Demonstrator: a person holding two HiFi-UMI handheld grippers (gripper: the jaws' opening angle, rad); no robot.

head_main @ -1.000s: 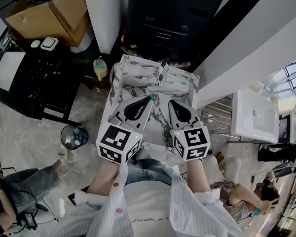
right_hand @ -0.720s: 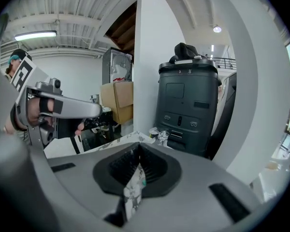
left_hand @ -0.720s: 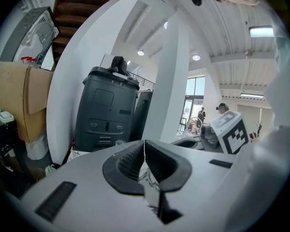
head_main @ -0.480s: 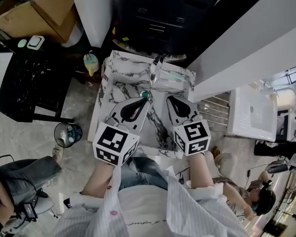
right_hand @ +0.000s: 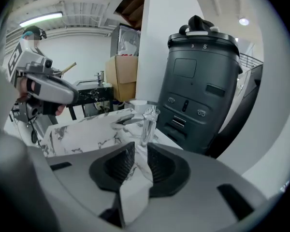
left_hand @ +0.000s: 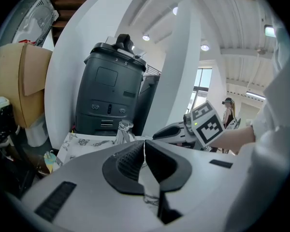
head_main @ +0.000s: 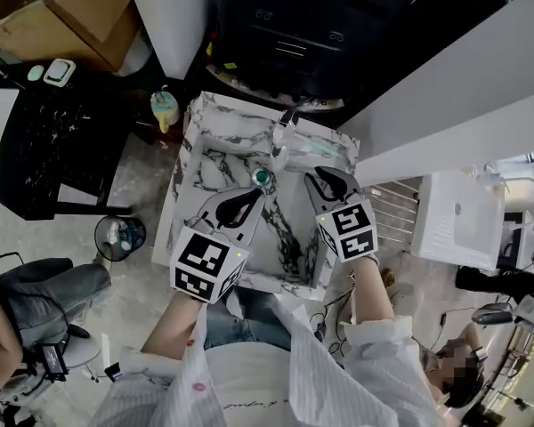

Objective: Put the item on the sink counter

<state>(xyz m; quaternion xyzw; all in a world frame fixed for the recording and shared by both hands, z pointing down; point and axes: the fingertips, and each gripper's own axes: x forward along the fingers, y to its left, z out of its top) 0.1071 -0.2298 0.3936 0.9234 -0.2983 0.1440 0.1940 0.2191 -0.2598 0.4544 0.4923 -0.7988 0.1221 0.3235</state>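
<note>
Here, the right gripper (right_hand: 140, 151) has its jaws slightly apart, having just been opening. Nothing is pressed between the pads, and only the counter's marble shows through the gap. Just beyond its tips a clear pack (head_main: 313, 149) lies on the sink counter (head_main: 189, 154), and a clear upright piece (right_hand: 148, 120) stands straight ahead. To its left, the left gripper (left_hand: 144, 146) has its jaws together on nothing, with its tips just short of a small green ring (head_main: 262, 177).
</note>
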